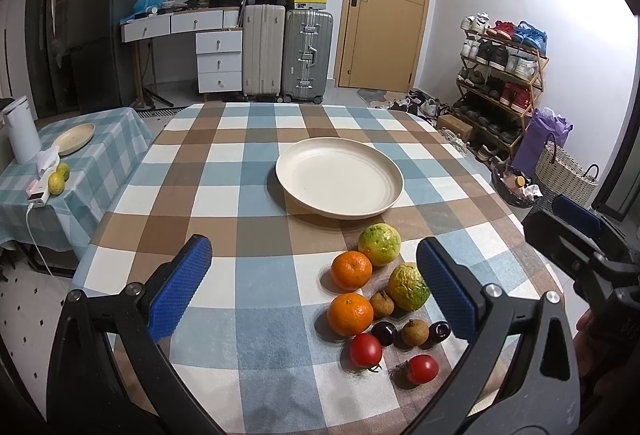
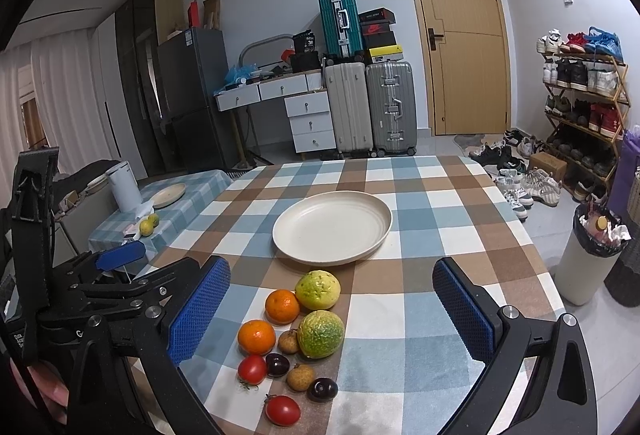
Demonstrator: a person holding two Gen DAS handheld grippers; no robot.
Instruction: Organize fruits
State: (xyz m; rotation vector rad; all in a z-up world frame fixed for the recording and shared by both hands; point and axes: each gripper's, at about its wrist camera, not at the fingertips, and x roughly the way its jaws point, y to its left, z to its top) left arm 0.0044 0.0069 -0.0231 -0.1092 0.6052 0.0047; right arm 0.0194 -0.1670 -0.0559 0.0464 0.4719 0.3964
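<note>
An empty cream plate (image 1: 339, 182) (image 2: 332, 227) sits mid-table on the checked cloth. In front of it lies a cluster of fruit: two oranges (image 1: 351, 270) (image 2: 282, 306), two green-yellow citrus (image 1: 379, 244) (image 2: 321, 333), two red tomatoes (image 1: 365, 350) (image 2: 282, 410), two brown longans (image 1: 415, 332) (image 2: 300, 377) and two dark plums (image 1: 384, 333) (image 2: 322, 389). My left gripper (image 1: 314, 287) is open and empty, above the table left of the fruit. My right gripper (image 2: 332, 319) is open and empty, with the fruit between its fingers' line of sight.
A side table (image 1: 104, 155) at the left holds a small plate (image 1: 75, 138), a white kettle (image 1: 21, 134) and two limes (image 1: 58, 181). A lined bin (image 2: 592, 259) and a shoe rack (image 2: 584, 107) stand right of the table. Suitcases (image 2: 368, 107) stand behind.
</note>
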